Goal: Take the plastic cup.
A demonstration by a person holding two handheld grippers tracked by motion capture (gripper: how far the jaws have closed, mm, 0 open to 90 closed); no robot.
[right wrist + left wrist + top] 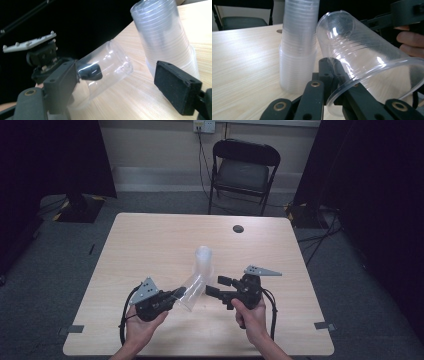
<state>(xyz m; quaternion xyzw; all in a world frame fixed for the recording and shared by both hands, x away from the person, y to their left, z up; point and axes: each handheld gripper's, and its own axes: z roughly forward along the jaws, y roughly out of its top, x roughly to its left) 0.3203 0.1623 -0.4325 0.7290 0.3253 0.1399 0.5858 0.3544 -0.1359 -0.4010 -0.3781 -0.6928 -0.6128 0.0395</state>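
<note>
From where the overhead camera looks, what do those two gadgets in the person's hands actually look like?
Both are black, pistol-shaped tools. The left gripper and the right gripper each carry a flat grey three-cornered plate on top, dotted with small studs, and trail a black cable toward the person. The jaws are black bars with brass-coloured rivets and rough, rectangular black pads. No sleeves show on the forearms.

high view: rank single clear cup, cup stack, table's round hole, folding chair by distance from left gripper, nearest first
1. Single clear cup: clamped by its rim in the left gripper, tilted.
2. Cup stack: standing mid-table, just beyond.
3. Round hole: far edge of the table, right of centre.
4. Folding chair: on the floor behind the table.
</note>
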